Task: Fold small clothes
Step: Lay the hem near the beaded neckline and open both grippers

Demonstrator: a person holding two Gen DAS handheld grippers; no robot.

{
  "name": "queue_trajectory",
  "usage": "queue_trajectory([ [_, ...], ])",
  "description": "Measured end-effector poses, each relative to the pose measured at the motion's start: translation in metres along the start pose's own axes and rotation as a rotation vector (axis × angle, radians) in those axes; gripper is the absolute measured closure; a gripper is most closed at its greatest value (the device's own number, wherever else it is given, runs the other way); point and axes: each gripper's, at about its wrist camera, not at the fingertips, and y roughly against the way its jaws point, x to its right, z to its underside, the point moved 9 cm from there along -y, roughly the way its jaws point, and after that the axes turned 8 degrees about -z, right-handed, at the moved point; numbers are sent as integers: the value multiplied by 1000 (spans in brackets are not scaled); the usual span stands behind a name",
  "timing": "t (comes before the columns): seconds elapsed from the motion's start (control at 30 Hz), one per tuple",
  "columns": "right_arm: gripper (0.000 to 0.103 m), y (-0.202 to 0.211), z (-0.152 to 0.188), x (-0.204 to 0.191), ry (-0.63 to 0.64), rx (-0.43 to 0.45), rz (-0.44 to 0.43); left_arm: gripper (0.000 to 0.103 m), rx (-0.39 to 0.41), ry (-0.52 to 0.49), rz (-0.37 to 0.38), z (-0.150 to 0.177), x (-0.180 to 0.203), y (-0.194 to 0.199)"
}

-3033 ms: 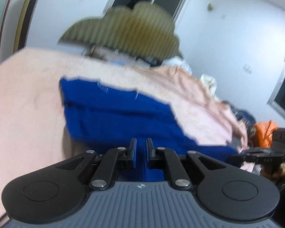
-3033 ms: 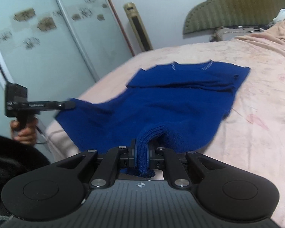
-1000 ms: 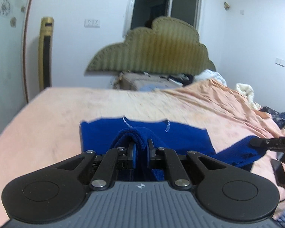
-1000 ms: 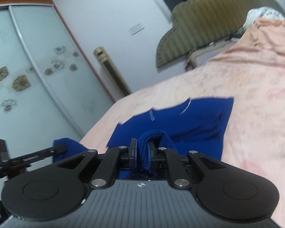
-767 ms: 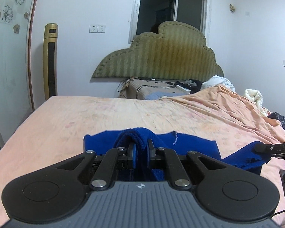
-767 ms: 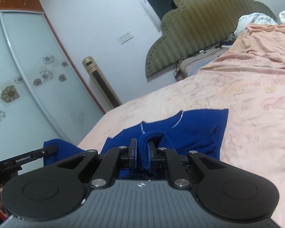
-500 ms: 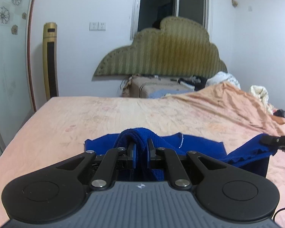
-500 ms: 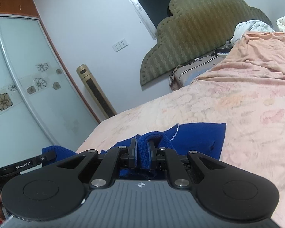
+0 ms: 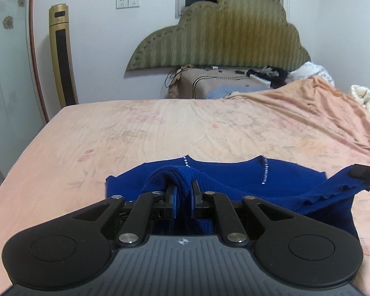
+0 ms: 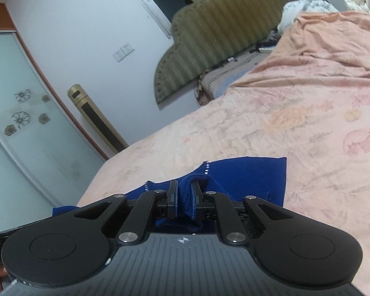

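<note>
A blue knit sweater [image 9: 234, 172] with small rhinestones at the neckline lies on the pink bed sheet [image 9: 160, 128]. My left gripper [image 9: 183, 190] is shut on a bunched fold of its lower edge and holds it above the bed. My right gripper [image 10: 184, 190] is shut on another fold of the same edge [image 10: 246, 175]. In the left wrist view the right gripper's tip [image 9: 365, 171] shows at the far right with blue cloth hanging from it. The lifted edge stretches between the two grippers over the flat upper part.
A green padded headboard [image 9: 222, 32] and a cluttered bedside box [image 9: 217, 83] stand beyond the bed. A gold tower fan [image 9: 61, 56] and a glass wardrobe door [image 10: 17, 148] are at the left. Piled bedding [image 10: 333, 24] lies at the right.
Both grippers have carried the held sweater edge up and forward toward the neckline. The sweater's flat part now looks shorter and the view is higher.
</note>
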Motion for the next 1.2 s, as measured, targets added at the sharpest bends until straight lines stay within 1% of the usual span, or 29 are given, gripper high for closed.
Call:
queue_trajectory([
  [0.1, 93, -17, -2, 12, -13, -7, 25, 93, -20, -16, -19, -3, 3, -22],
  [0.2, 94, -33, -4, 22, -33, -17, 38, 93, -50, -23, -33, -3, 4, -45],
  [0.3, 94, -44, -2, 30, -21, -43, 66, 93, -80, -35, -70, 4, 1, -63],
  [0.33, 87, -44, 0, 29, -5, -56, 69, 93, -89, -33, -70, 6, 1, -65],
  [0.4, 82, -41, 7, 29, 14, -87, 75, 93, -103, -29, -65, 12, -1, -67],
  [0.47, 61, -36, 17, 30, 9, -123, 64, 93, -109, -32, -68, 16, -4, -66],
  [0.53, 57, -32, 32, 34, 9, -164, 68, 93, -113, -31, -65, 20, -5, -64],
  [0.63, 57, -37, 61, 36, 39, -259, 85, 93, -112, -28, -60, 20, -5, -62],
  [0.67, 57, -41, 69, 37, 57, -286, 94, 93, -111, -28, -59, 19, -5, -62],
  [0.7, 61, -47, 77, 37, 79, -309, 106, 93, -109, -27, -57, 18, -4, -61],
  [0.77, 94, -55, 81, 31, 121, -318, 116, 93, -107, -20, -54, 15, -3, -59],
  [0.83, 94, -53, 71, 20, 126, -277, 79, 93, -100, -5, -33, 10, -4, -53],
  [0.9, 94, -47, 54, 11, 123, -222, 46, 93, -95, 15, -16, 3, -6, -50],
  [0.97, 95, -45, 35, 10, 87, -173, 27, 93, -97, 35, -12, -4, -8, -55],
  [1.1, 95, -51, 10, 21, 6, -104, 18, 93, -119, 85, -5, -13, -9, -78],
  [1.17, 95, -60, 0, 32, -40, -88, 29, 93, -136, 87, -20, -13, -7, -90],
  [1.2, 95, -65, -3, 38, -82, -84, 21, 93, -138, 79, -32, -13, -6, -97],
])
